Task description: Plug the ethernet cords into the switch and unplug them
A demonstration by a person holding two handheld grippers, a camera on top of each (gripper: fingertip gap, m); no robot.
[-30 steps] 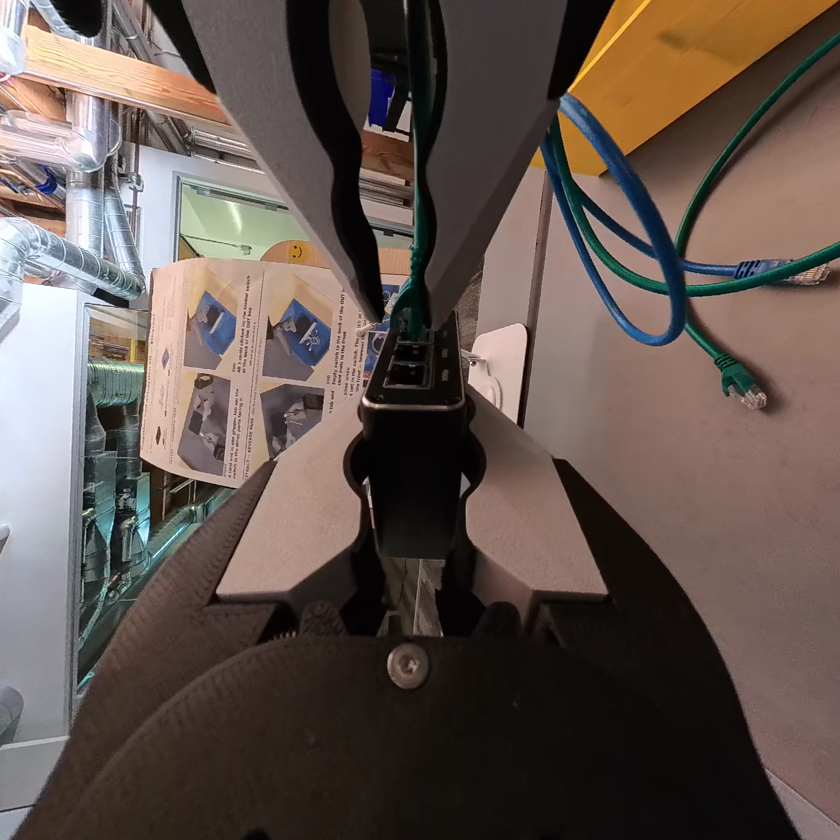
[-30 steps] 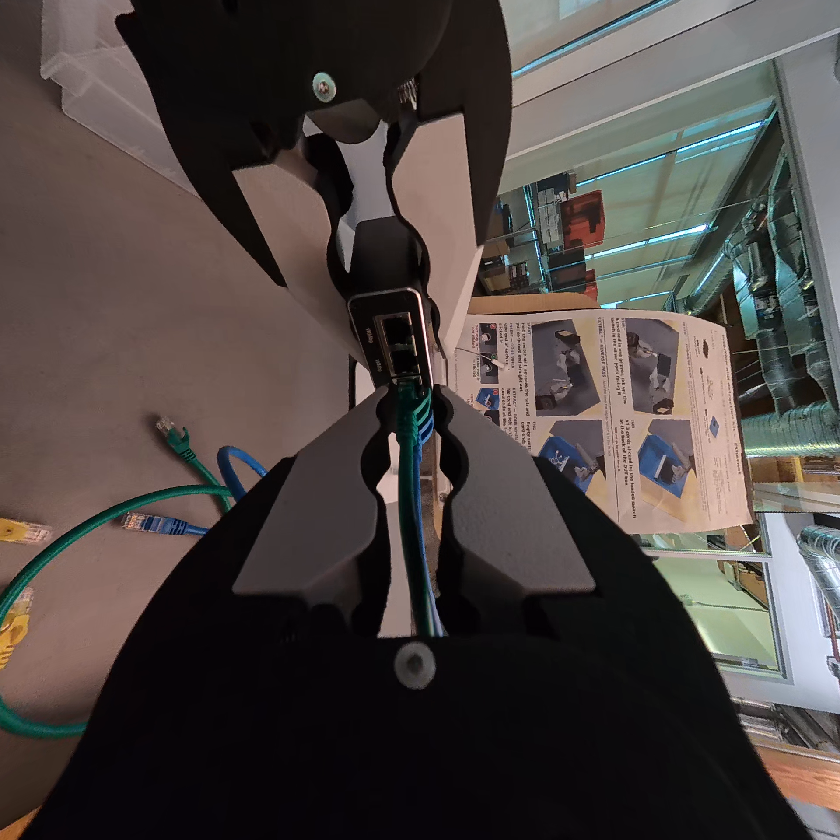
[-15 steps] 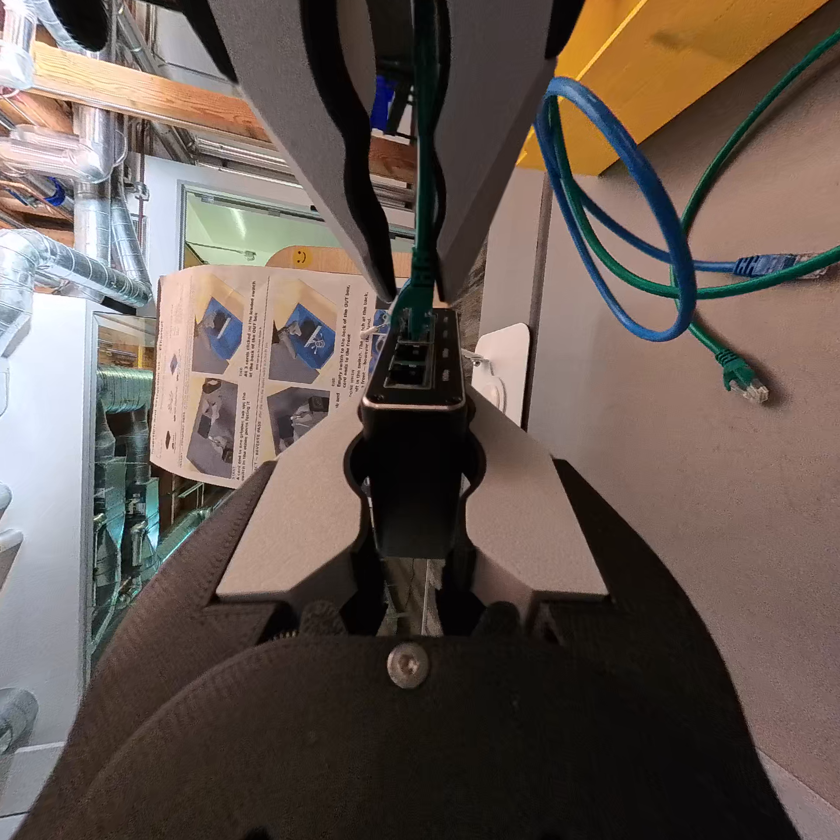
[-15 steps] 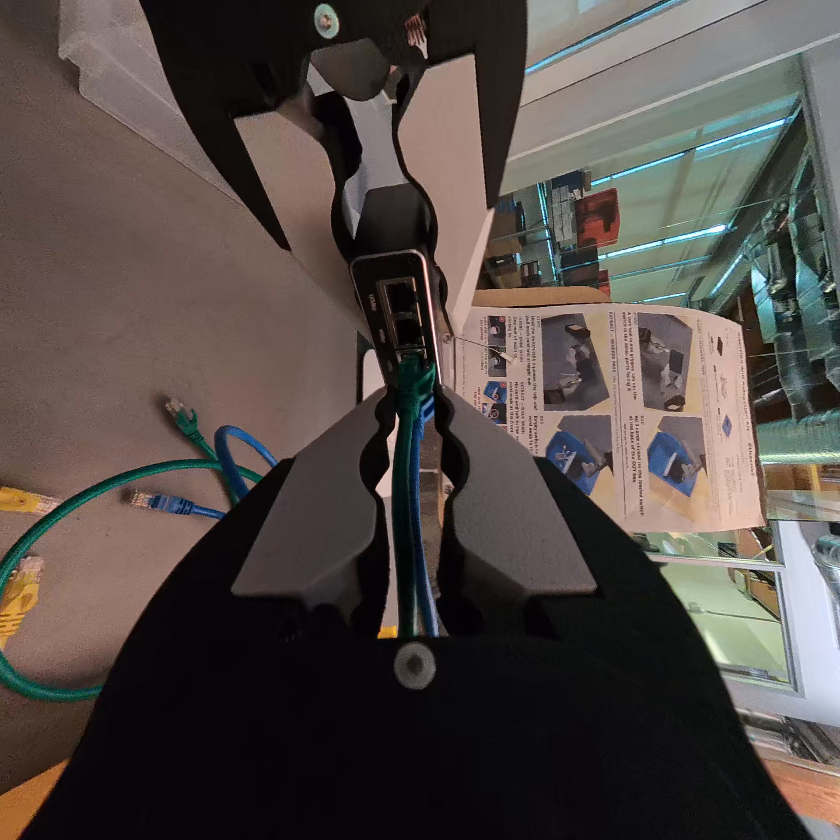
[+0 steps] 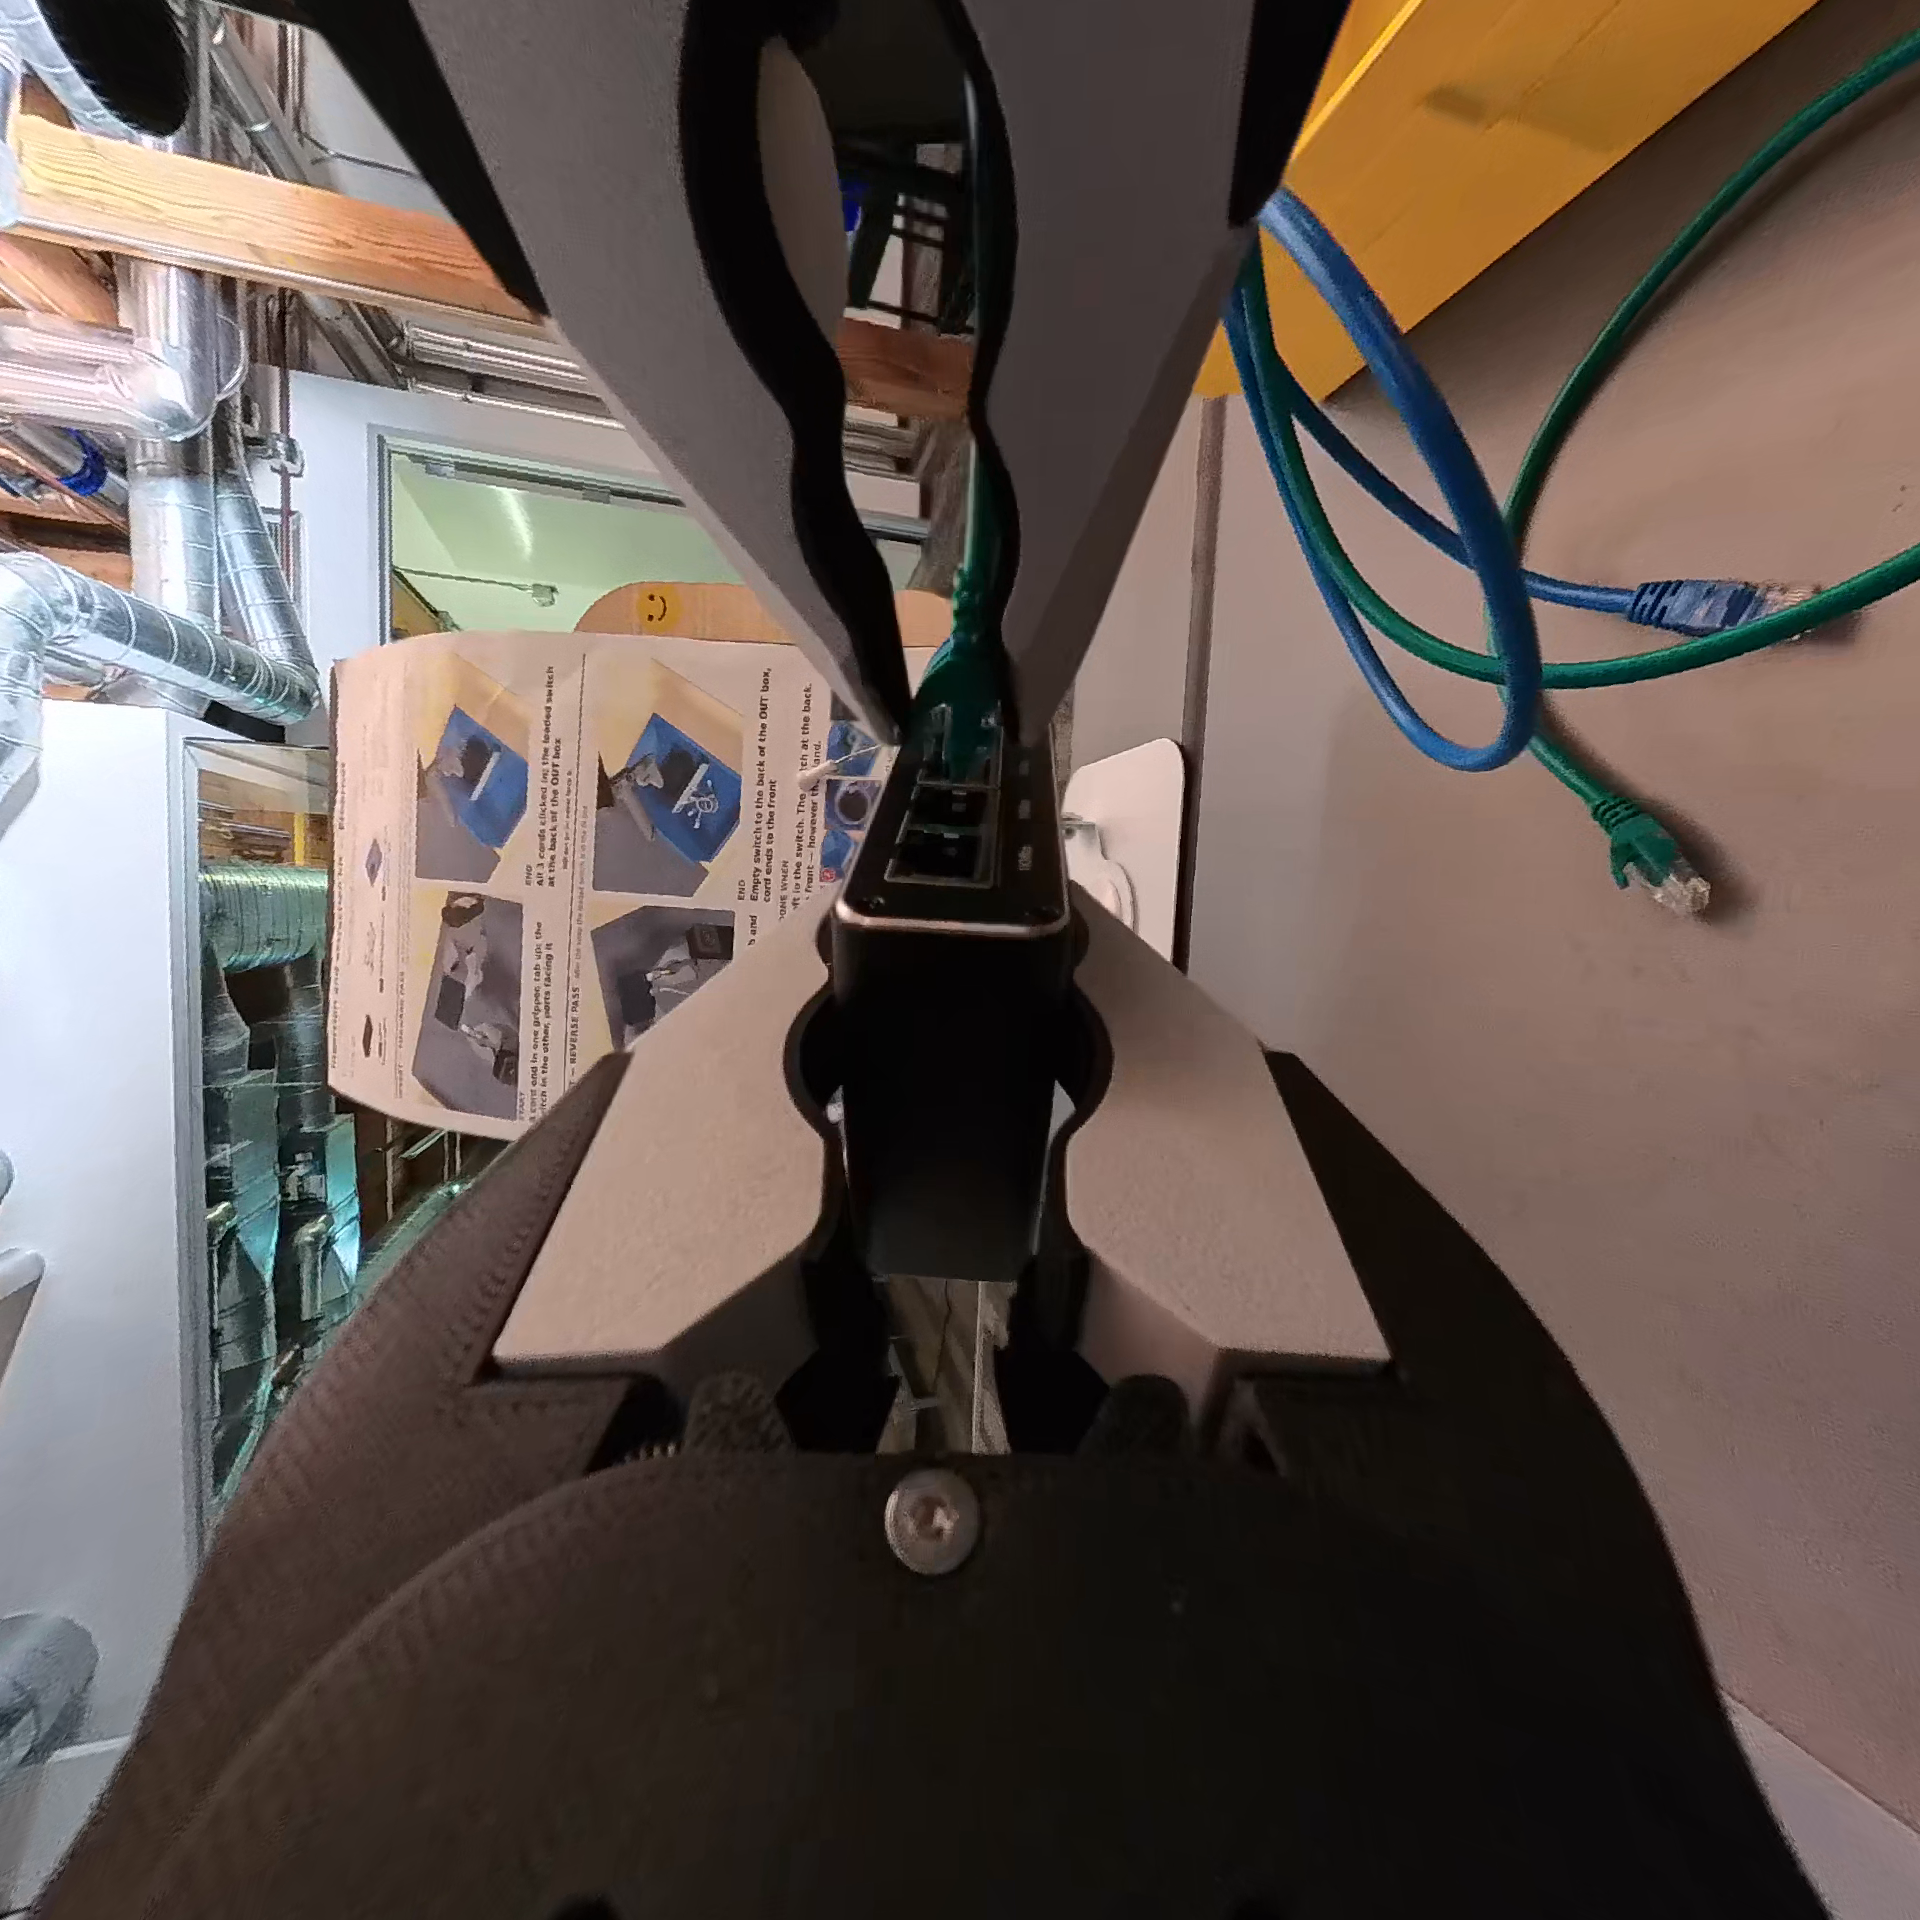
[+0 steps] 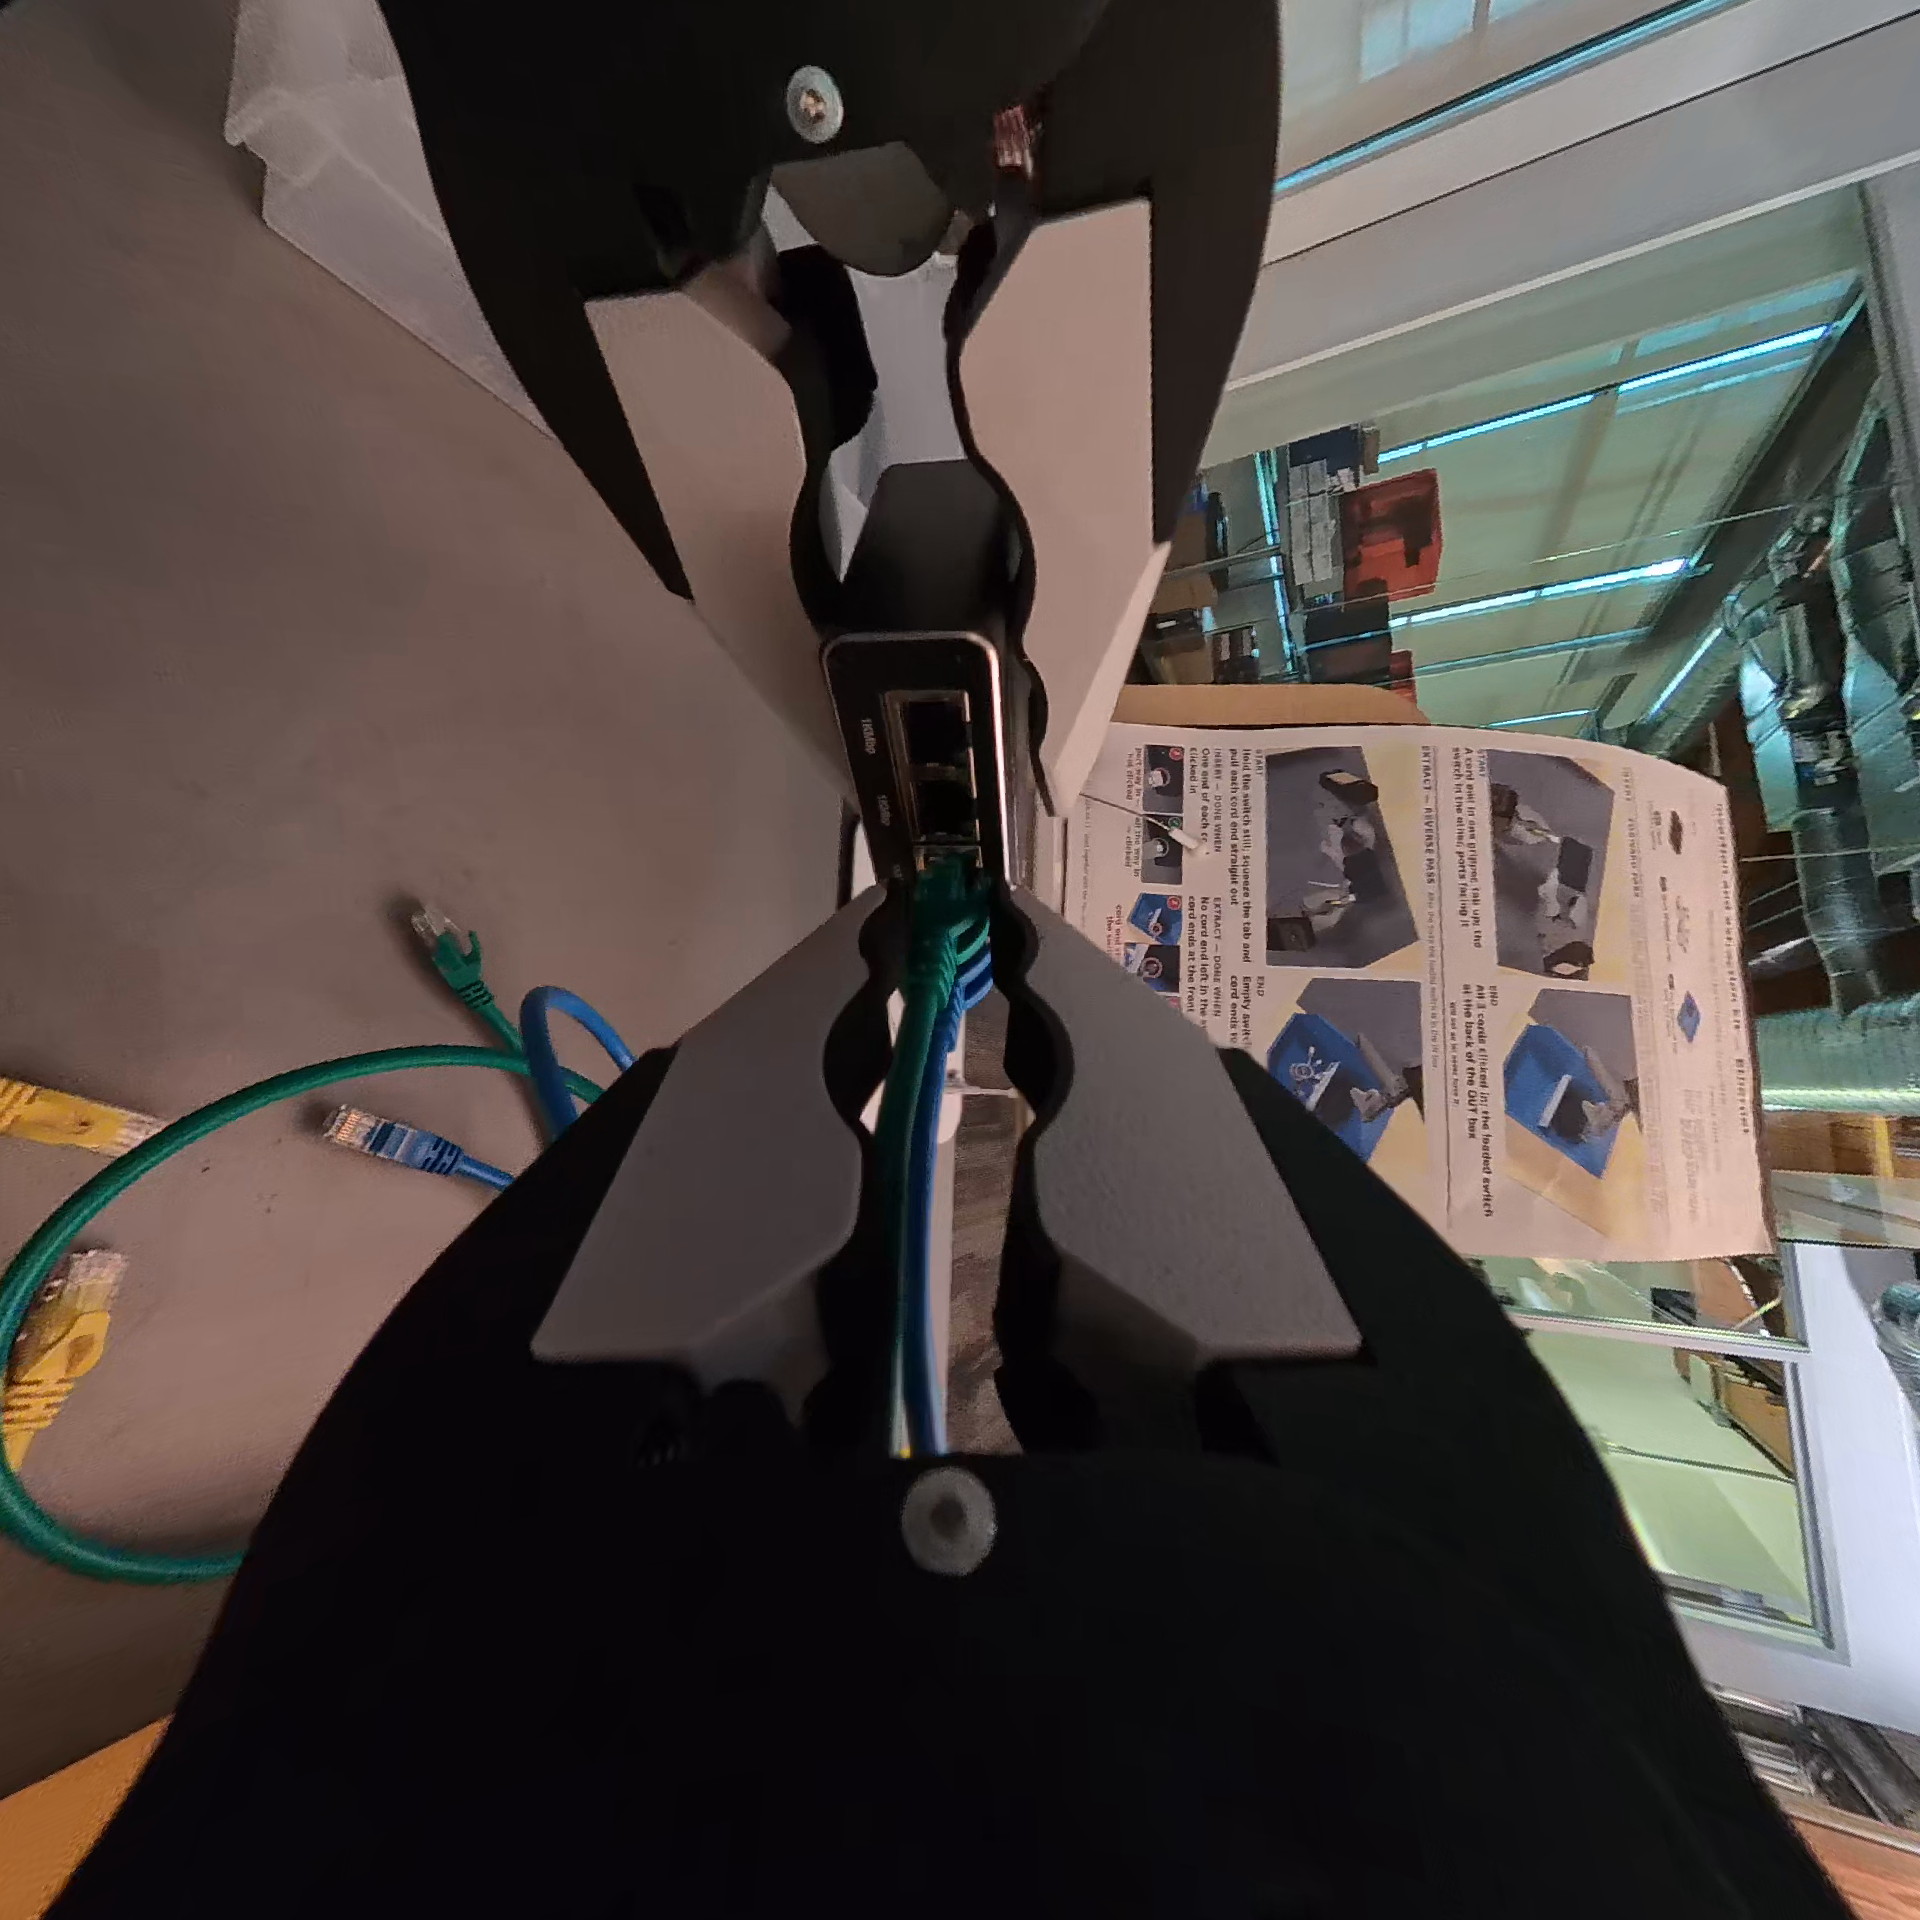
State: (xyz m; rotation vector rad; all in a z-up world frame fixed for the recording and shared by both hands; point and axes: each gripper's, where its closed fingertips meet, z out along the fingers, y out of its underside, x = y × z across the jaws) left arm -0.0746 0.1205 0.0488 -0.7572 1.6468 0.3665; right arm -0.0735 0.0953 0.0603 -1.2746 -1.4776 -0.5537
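Observation:
My left gripper (image 5: 951, 920) is shut on a black switch (image 5: 951, 1081) and holds it above the table with its ports facing away. It shows in the right wrist view too (image 6: 925, 769). My right gripper (image 6: 945, 914) faces it, shut on the plug of a green cord (image 6: 940, 914), which sits in the port at the near end of the switch. A blue cord (image 6: 925, 1195) runs between the same fingers beside the green one. The other two ports are empty. In the left wrist view the right gripper (image 5: 951, 717) comes in from above with the green plug (image 5: 961, 696).
The loose green end (image 5: 1652, 868) and the loose blue end (image 5: 1704, 603) lie on the grey table (image 5: 1558, 1247). Two yellow plugs (image 6: 52, 1351) lie near its orange edge. A clear plastic box (image 6: 343, 208) and a printed instruction sheet (image 6: 1455, 987) stand behind.
The right gripper has shifted slightly against the switch with the green plug still at the end port. The blue loop trailing to the table has swung and changed shape.

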